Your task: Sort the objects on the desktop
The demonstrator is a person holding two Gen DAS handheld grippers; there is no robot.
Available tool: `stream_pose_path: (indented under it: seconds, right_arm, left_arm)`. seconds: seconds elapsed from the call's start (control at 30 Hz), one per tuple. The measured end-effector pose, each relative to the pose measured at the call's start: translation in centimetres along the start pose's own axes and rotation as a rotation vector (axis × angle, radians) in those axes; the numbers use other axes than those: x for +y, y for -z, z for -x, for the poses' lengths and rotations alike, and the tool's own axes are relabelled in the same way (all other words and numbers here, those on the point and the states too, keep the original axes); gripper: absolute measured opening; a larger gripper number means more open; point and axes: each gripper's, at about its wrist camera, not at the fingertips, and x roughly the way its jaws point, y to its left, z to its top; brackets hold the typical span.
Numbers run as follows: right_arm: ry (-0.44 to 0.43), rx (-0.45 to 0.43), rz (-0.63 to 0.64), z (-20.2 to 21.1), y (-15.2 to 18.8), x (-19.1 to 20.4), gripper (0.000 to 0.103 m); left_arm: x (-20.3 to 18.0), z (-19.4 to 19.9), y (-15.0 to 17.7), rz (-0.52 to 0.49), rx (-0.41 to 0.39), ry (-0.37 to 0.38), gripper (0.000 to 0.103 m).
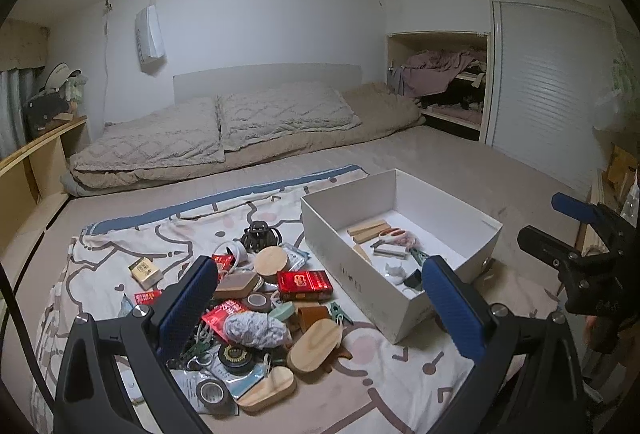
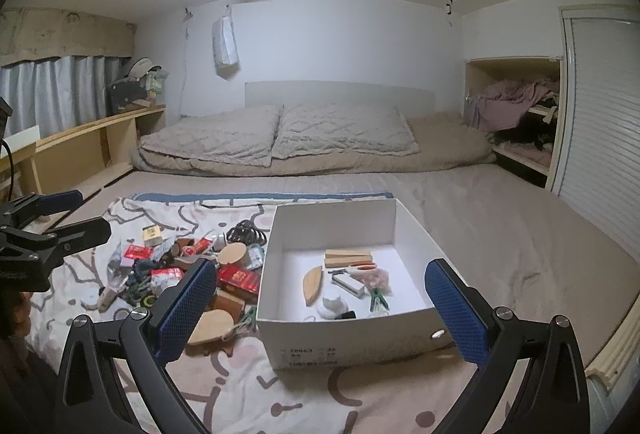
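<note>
Left gripper (image 1: 320, 298) over clutter pile (image 1: 256, 314), right gripper (image 2: 320, 306) over white box (image 2: 344, 346), fingers apart

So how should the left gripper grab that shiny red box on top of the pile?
Probably from straight above, with the left gripper open and its fingers closing across the two long edges of the red box. The box lies flat with its broad face up, on top of the pile, so its narrow width looks likely to fit between the fingers. Its ends are crowded by the round wooden lid and other clutter.
</note>
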Motion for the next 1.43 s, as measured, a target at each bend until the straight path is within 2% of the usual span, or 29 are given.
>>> stream_pose_path:
  seconds: [0.57,1.43]
  right_arm:
    - [0.006,0.021,0.002,-0.6,2.4,0.1,0.103]
    - [0.003,0.041,0.016,-1.0,2.7,0.6,0.103]
  left_arm:
    - [0.4,-0.9,3.5,0.020,0.055,-0.015,0.103]
    - [1.1,-1.3,4.0,0.035,0.070,-0.030,0.102]
